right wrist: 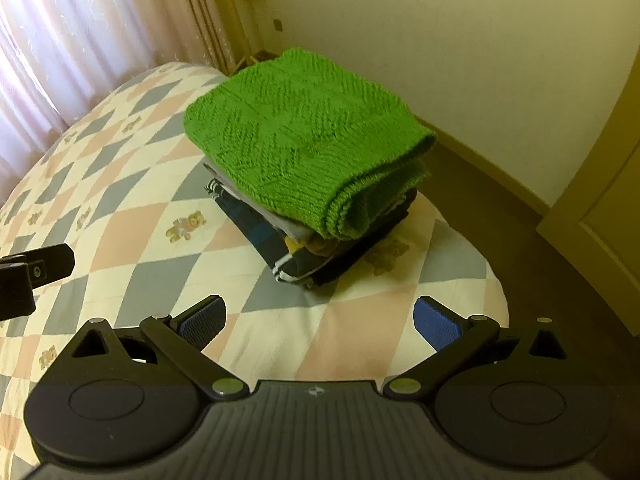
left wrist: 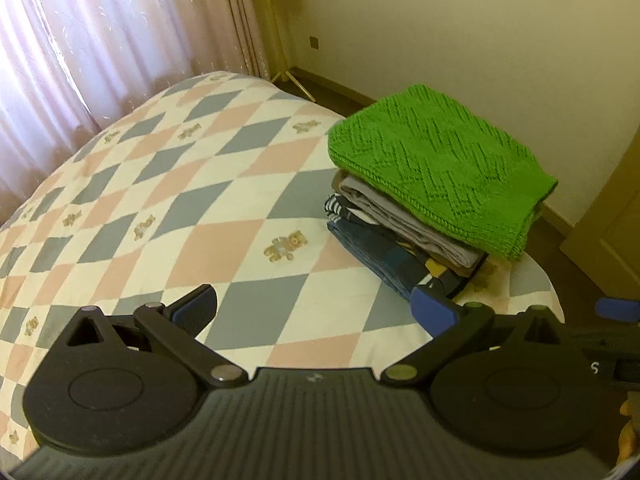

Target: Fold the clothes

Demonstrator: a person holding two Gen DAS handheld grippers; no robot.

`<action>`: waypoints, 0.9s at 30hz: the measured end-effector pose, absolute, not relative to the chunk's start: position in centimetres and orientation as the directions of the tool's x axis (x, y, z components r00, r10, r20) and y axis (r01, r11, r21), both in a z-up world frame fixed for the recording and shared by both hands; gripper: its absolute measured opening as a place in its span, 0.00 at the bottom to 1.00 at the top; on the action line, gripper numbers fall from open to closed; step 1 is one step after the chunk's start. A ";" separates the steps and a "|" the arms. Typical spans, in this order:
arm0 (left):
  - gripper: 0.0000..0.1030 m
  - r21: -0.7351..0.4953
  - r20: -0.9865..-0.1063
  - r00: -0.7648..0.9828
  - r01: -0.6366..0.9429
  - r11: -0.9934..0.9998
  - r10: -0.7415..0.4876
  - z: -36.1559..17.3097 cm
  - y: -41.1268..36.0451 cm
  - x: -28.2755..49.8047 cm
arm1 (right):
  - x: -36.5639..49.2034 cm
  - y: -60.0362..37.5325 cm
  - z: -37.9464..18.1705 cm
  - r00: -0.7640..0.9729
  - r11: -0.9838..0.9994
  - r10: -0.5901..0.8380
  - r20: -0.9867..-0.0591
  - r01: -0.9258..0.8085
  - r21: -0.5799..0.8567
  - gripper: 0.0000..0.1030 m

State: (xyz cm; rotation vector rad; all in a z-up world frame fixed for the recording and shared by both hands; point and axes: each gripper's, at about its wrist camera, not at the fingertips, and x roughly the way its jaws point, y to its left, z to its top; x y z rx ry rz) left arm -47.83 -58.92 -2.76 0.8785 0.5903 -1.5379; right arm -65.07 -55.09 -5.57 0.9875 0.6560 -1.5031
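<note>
A folded green knitted sweater (left wrist: 436,164) (right wrist: 304,144) tops a neat stack of folded clothes (left wrist: 400,240) (right wrist: 304,256), grey, striped and dark blue, near the bed's right corner. My left gripper (left wrist: 316,312) hovers open over the quilt, short of the stack, its right pad close to the stack's lowest dark garment. My right gripper (right wrist: 320,320) also stands open with nothing between its pads, just in front of the stack. A part of the left gripper (right wrist: 36,272) shows at the left edge of the right wrist view.
The bed carries a diamond-patterned quilt (left wrist: 180,184) (right wrist: 120,208) in pink, grey and white with small bears. Pink curtains (left wrist: 100,32) hang behind it. A cream wall (left wrist: 460,32), brown floor (right wrist: 540,248) and a door (right wrist: 608,200) lie to the right.
</note>
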 end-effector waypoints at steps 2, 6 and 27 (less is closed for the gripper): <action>0.99 0.110 -0.810 -0.007 0.980 -0.164 -0.587 -3.0 -58.8 -48.1 | -65.3 -55.0 -5.8 0.019 -0.176 -0.498 -0.867 0.977 0.123 1.00; 0.99 0.108 -0.823 0.001 0.982 -0.156 -0.569 -3.8 -58.8 -48.3 | -65.4 -54.6 -6.2 0.016 -0.162 -0.492 -0.870 0.981 0.109 1.00; 0.99 0.064 -0.788 -0.052 0.984 -0.166 -0.613 -3.2 -57.1 -45.4 | -62.8 -53.7 -5.5 0.009 -0.143 -0.517 -0.856 0.985 0.097 1.00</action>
